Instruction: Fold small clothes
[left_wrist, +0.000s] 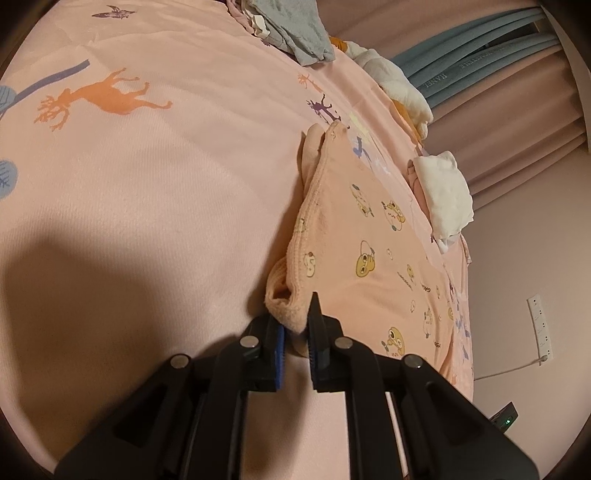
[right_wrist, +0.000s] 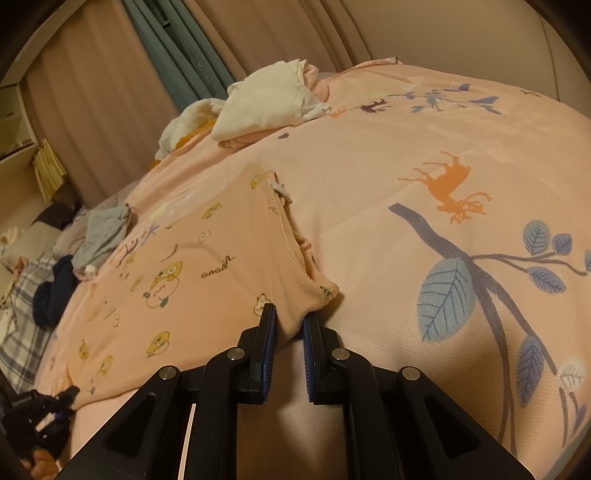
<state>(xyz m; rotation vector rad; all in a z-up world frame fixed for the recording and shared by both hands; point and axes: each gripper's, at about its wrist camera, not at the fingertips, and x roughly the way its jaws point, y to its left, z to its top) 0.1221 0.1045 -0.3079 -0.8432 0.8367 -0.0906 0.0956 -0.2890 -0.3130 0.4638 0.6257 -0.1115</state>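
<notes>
No box or basket is in view; the clothes lie directly on the pink bedspread (left_wrist: 147, 184) with deer and leaves. The small peach garment (right_wrist: 184, 258) with cartoon print lies flat on it, and the printed word "GAGA" can be read on it. The left gripper (left_wrist: 295, 332) pinches one thick corner of this garment, jaws narrow. The right gripper (right_wrist: 288, 325) pinches another corner in the same way. A folded white cloth (left_wrist: 447, 192) and a grey cloth (left_wrist: 295, 29) lie further away. The grey-blue curtain (left_wrist: 461, 70) has letters, partly "HANEL".
</notes>
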